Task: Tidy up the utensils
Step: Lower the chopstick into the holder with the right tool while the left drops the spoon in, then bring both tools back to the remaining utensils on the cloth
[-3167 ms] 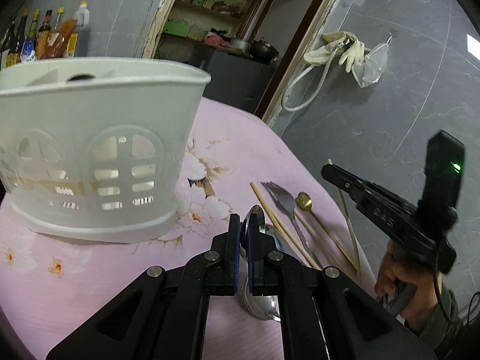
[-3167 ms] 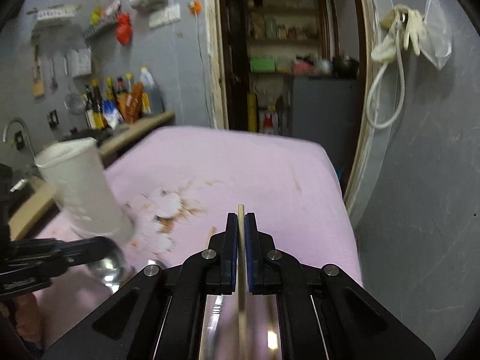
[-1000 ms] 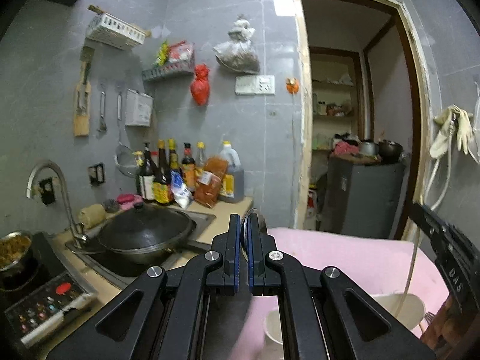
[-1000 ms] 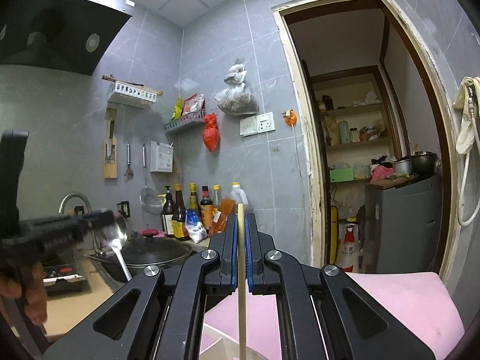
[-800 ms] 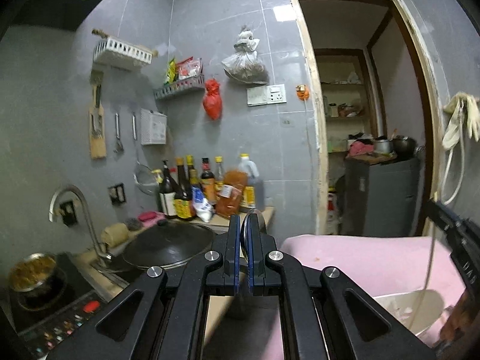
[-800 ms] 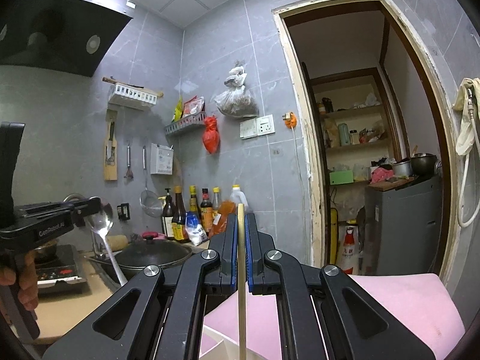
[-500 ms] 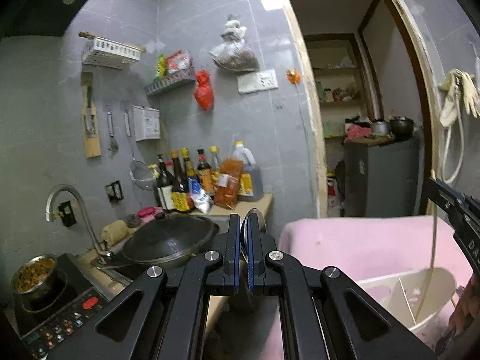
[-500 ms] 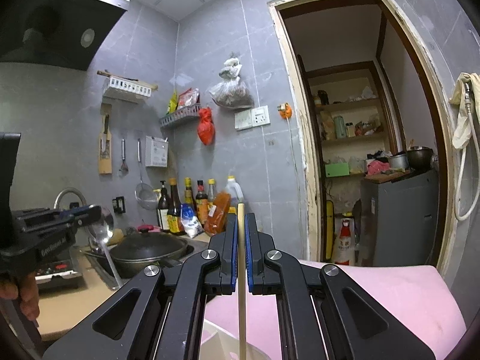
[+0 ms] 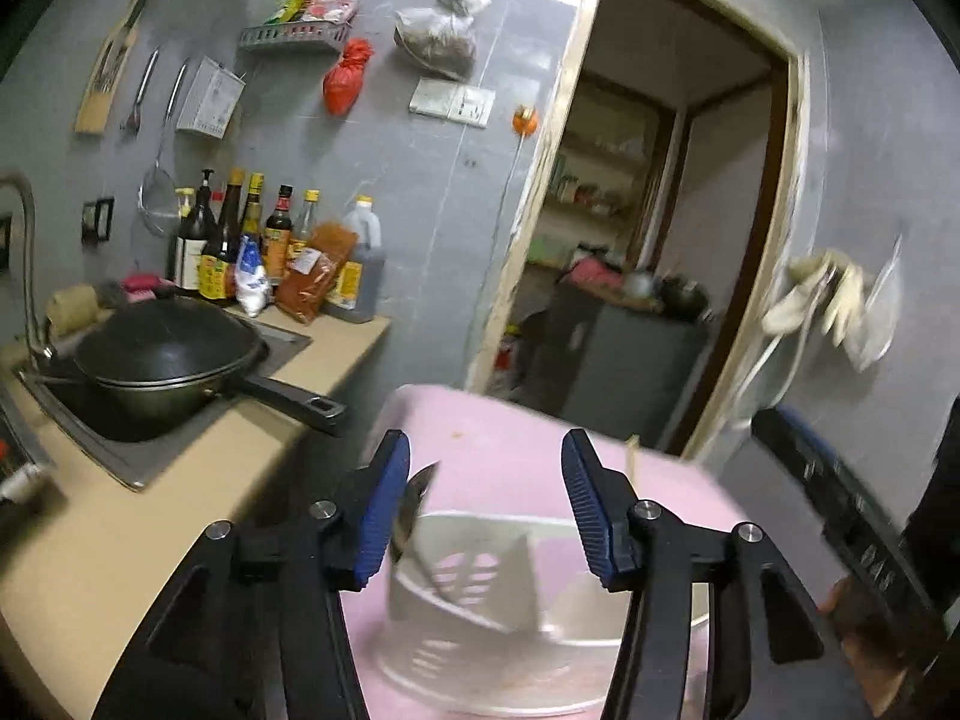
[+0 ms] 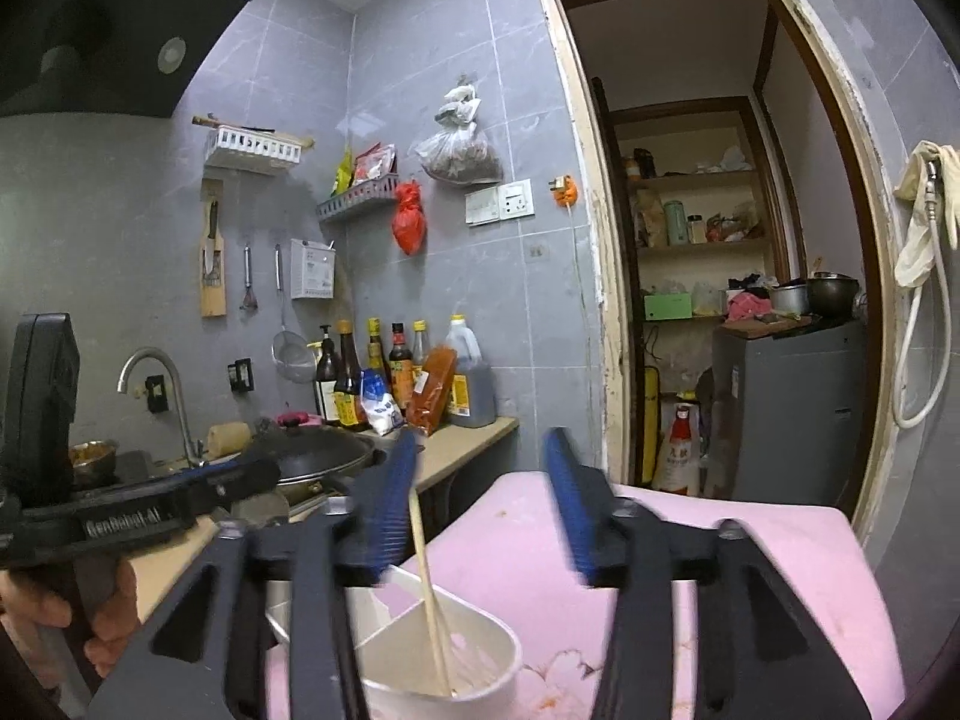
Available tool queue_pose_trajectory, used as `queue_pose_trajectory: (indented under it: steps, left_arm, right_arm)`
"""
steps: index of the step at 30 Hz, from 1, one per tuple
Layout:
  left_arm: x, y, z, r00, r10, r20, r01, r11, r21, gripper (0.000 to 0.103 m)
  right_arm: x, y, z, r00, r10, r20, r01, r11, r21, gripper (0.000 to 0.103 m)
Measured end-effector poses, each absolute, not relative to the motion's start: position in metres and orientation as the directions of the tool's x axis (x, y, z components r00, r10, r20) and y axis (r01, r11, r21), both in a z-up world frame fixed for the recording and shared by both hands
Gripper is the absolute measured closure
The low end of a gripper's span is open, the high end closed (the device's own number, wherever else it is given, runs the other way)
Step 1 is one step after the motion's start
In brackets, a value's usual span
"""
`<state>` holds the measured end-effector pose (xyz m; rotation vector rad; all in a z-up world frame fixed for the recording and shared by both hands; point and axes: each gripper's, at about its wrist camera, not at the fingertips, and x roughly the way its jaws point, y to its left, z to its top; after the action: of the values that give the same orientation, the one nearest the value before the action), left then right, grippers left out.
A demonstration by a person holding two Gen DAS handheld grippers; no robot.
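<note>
My left gripper (image 9: 486, 462) hangs over the white divided utensil holder (image 9: 540, 630), and its jaws are opening. A metal spoon (image 9: 414, 510) slides free beside the left pad, handle down into a holder compartment. In the right wrist view my right gripper (image 10: 480, 468) is above the same holder (image 10: 492, 654), its jaws also opening. A wooden chopstick (image 10: 429, 588) leans loose by the left pad, its lower end inside a compartment. Neither pad presses on anything.
The holder stands on a table with a pink floral cloth (image 10: 720, 546). Left of it is a counter with a lidded black wok (image 9: 162, 354) and sauce bottles (image 9: 270, 252). A doorway (image 10: 720, 300) opens behind. A hand (image 10: 90, 612) grips the left tool.
Both grippers were shut, the left on the spoon and the right on the chopstick; both have now let go over the holder. The left gripper has tilted down and rolled.
</note>
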<state>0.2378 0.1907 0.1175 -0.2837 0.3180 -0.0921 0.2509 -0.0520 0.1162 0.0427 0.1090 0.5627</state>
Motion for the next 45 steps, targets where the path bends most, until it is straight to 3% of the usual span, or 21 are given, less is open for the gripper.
queue_pose_trajectory:
  steps: [2, 6, 11, 13, 19, 26, 35, 45]
  left_arm:
    - [0.231, 0.186, 0.124, 0.95, -0.139, -0.279, 0.054, 0.954, -0.294, 0.051]
    - [0.209, 0.168, 0.136, 0.964, -0.137, -0.23, 0.074, 0.962, -0.264, 0.028]
    - [0.183, 0.137, 0.138, 0.979, -0.118, -0.165, 0.085, 0.978, -0.191, 0.007]
    - [0.175, 0.128, 0.136, 0.984, -0.11, -0.139, 0.085, 0.981, -0.177, 0.002]
    - [0.156, 0.105, 0.129, 0.986, -0.114, -0.119, 0.093, 0.981, -0.172, 0.002]
    - [0.146, 0.079, 0.108, 0.975, -0.109, -0.193, 0.086, 0.988, -0.127, 0.002]
    - [0.147, 0.043, 0.071, 0.908, -0.177, -0.379, 0.158, 0.984, -0.079, 0.002]
    - [0.178, 0.011, 0.037, 0.762, -0.22, -0.609, 0.228, 0.971, -0.066, 0.002]
  right_arm:
    - [0.243, -0.061, 0.12, 0.849, 0.522, -0.081, -0.517, 0.853, 0.069, 0.04]
    - [0.226, -0.08, 0.123, 0.867, 0.494, -0.065, -0.49, 0.869, 0.074, 0.022]
    - [0.204, -0.105, 0.124, 0.9, 0.434, -0.04, -0.432, 0.9, 0.05, 0.0]
    - [0.194, -0.117, 0.123, 0.915, 0.403, -0.029, -0.402, 0.915, 0.038, 0.0]
    - [0.172, -0.15, 0.115, 0.952, 0.304, -0.04, -0.305, 0.952, -0.013, 0.0]
    - [0.158, -0.18, 0.095, 0.976, 0.199, -0.084, -0.205, 0.976, -0.075, 0.0]
    - [0.155, -0.201, 0.062, 0.972, 0.135, -0.191, -0.159, 0.98, -0.118, 0.0]
    - [0.186, -0.211, 0.03, 0.894, 0.105, -0.436, -0.175, 0.977, -0.123, 0.001]
